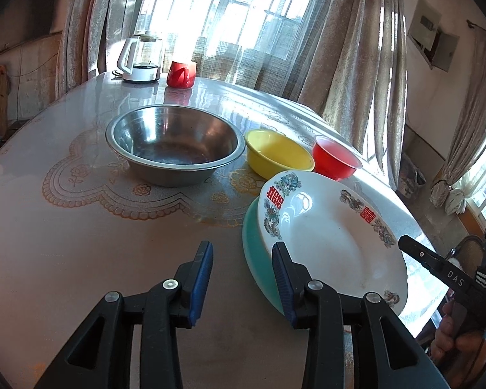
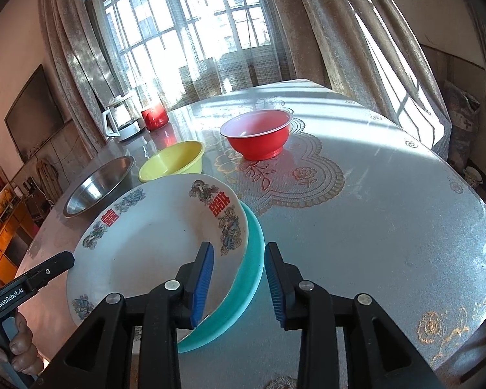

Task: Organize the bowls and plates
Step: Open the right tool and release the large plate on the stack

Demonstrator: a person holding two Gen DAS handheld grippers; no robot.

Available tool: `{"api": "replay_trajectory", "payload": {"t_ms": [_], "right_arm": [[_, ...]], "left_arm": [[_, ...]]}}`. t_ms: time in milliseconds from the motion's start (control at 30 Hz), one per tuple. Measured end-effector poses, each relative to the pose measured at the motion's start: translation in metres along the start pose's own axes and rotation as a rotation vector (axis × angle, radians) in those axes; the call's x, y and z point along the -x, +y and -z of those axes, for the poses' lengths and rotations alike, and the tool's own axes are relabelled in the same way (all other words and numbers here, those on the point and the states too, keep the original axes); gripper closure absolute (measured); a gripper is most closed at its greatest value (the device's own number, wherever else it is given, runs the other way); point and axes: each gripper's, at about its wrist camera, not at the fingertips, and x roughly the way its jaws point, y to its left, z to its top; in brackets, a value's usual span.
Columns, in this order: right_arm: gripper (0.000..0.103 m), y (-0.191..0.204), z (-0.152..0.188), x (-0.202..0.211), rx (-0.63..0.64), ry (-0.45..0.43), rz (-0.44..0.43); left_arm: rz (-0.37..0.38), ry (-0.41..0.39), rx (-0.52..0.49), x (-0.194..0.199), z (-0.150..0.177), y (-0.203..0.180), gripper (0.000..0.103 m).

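A white plate (image 2: 152,236) with red characters and a floral rim lies in a teal plate (image 2: 249,269) on the table. My right gripper (image 2: 238,275) straddles the near rims of both: one pad stands over the white plate, the other just outside the teal rim, and neither presses. In the left wrist view my left gripper (image 1: 243,278) is open beside the teal plate (image 1: 256,256), holding nothing, its right finger against the white plate (image 1: 327,236). Behind the plates stand a steel bowl (image 1: 175,149), a yellow bowl (image 1: 277,154) and a red bowl (image 1: 335,159).
A glass kettle (image 1: 141,58) and a red cup (image 1: 180,74) stand at the table's far edge by the curtained window. The round table (image 2: 372,227) has bare cloth on its right side. A hand (image 2: 19,347) holds the left gripper's handle.
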Motion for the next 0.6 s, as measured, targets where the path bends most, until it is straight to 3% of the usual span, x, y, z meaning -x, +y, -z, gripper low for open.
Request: {"api": "replay_trajectory", "payload": {"t_ms": [233,600], "right_arm": [[0.07,0.019,-0.02,0.004,0.04,-0.02,-0.039],[0.069,0.096,-0.048,-0.028,0.107,0.086,-0.3]], "left_arm": [[-0.046,-0.008,0.055,0.004,-0.003,0.031,0.063],[-0.096,0.009,0.186,0.005,-0.017,0.088,0.06]]}}
